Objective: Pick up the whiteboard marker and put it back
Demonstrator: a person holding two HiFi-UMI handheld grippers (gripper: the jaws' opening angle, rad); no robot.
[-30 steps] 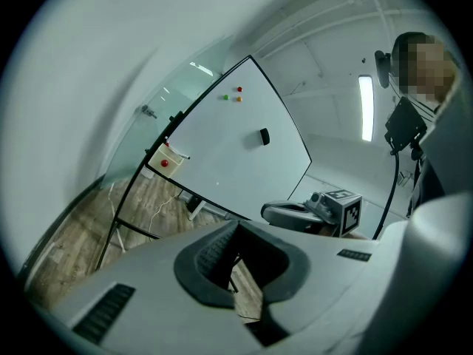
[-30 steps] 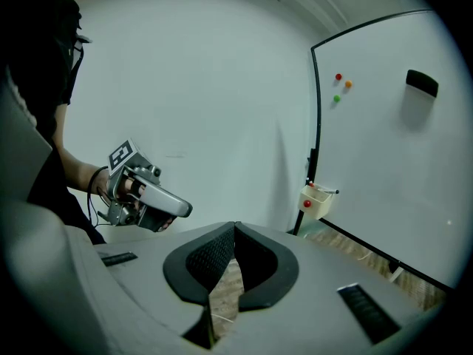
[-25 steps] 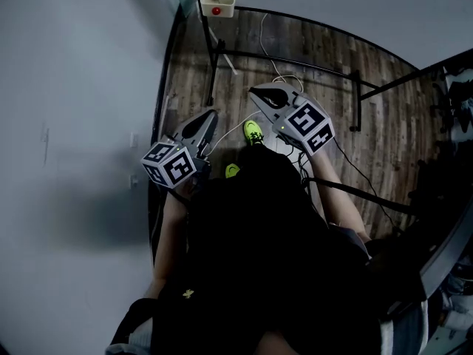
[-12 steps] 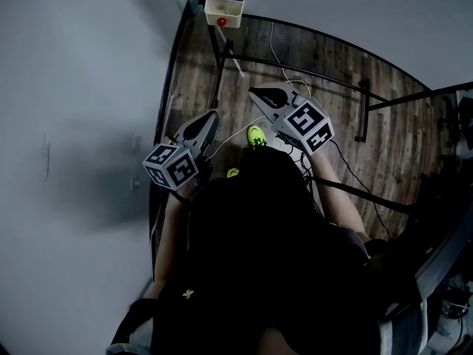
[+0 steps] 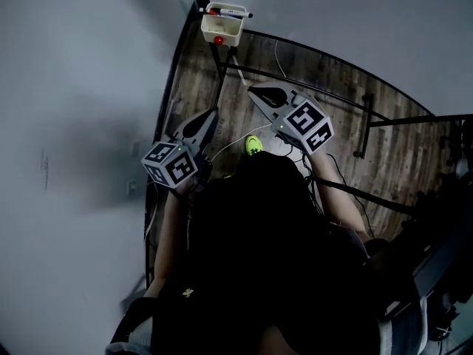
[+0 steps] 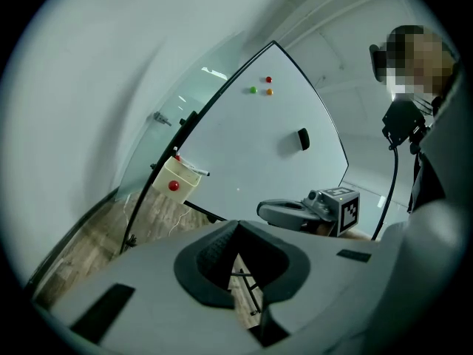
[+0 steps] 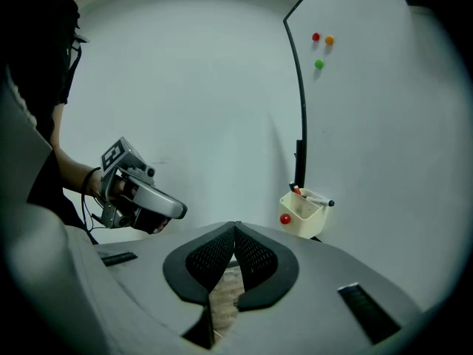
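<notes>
1. Ahead: cream tray (image 5: 222,25) hangs at the whiteboard (image 6: 251,146) edge, with a red dot (image 5: 219,41) on its front.
2. Marker (image 5: 230,12) lies across the tray's top rim, dark cap end poking past the tray's side.
3. Left gripper (image 5: 213,114): jaws closed tip to tip, nothing between; well apart from tray.
4. Right gripper (image 5: 253,91): jaws closed, empty; nearer tray than the left, not touching.
5. Both grippers point toward tray.
</notes>
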